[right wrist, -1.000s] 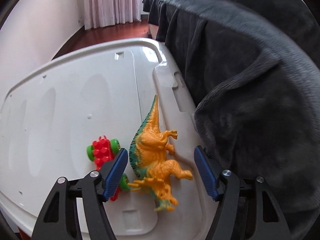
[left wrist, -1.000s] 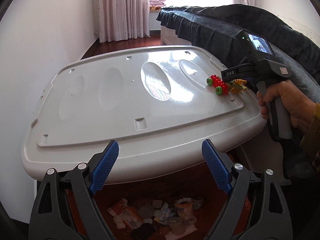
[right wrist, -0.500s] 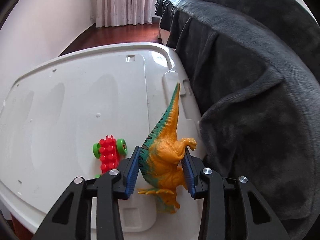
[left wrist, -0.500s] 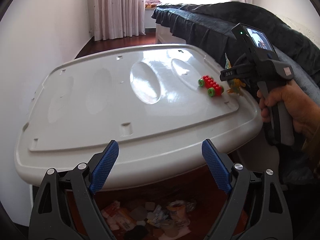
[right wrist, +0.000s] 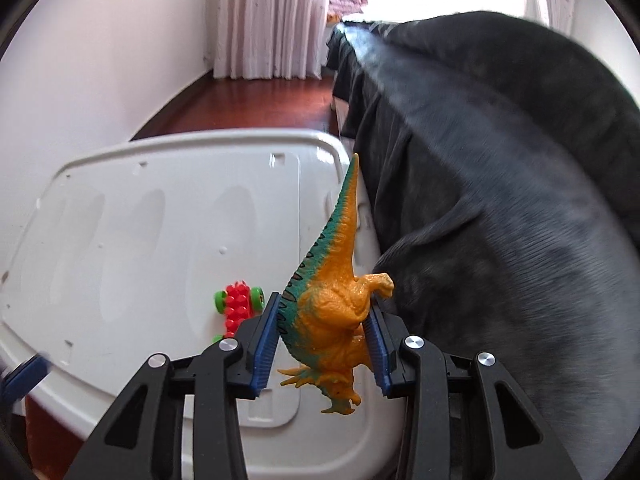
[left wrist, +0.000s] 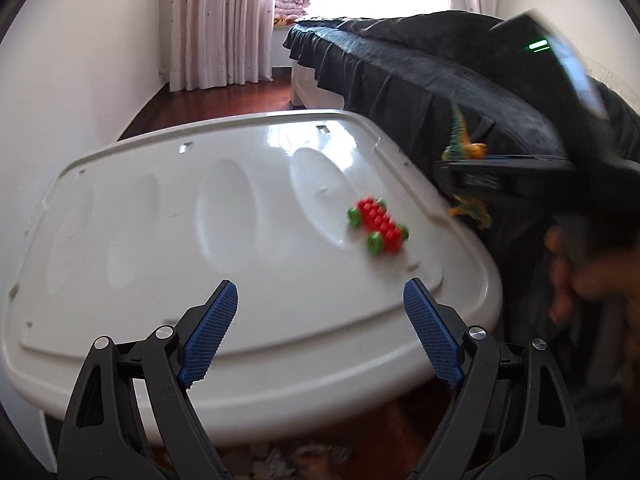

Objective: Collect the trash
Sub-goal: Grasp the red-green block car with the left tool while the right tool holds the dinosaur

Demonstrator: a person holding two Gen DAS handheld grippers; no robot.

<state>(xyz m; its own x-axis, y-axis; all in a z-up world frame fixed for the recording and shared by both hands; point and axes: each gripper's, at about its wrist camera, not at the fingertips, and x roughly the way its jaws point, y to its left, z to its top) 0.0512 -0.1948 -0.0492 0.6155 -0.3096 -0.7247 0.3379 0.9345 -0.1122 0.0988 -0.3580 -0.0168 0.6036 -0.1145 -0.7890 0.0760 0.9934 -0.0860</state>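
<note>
Item: toy dinosaur (right wrist: 332, 312), orange with a green ridged back, tail pointing up and away, head hanging down toward the camera. Status: clamped at the body between the blue pads (right wrist: 267, 344) of the right gripper (right wrist: 322, 346); a second ago it lay on its side on the lid between parted jaws, half a second ago the jaws had closed on it, and now it is raised clear of the surface, seen from the left wrist view as a blurred shape (left wrist: 464, 148) above the lid's right edge. Item: right gripper, clenched on the dinosaur and in motion, judging by the blur. Item: left gripper (left wrist: 316, 332), jaws spread wide with nothing between them, hovering over the near edge of the white lid (left wrist: 160, 240). Item: red block car with green wheels (left wrist: 378, 224), resting on the lid near its right side, untouched. Item: scraps of litter (left wrist: 288, 456) on the floor below the lid's near edge, blurred and only partly visible. Item: bed with dark blanket (right wrist: 500, 200), beside the lid. Assessment: one piece is now collected in hand and probably headed for a bin not in view; the car and the floor litter remain.
</note>
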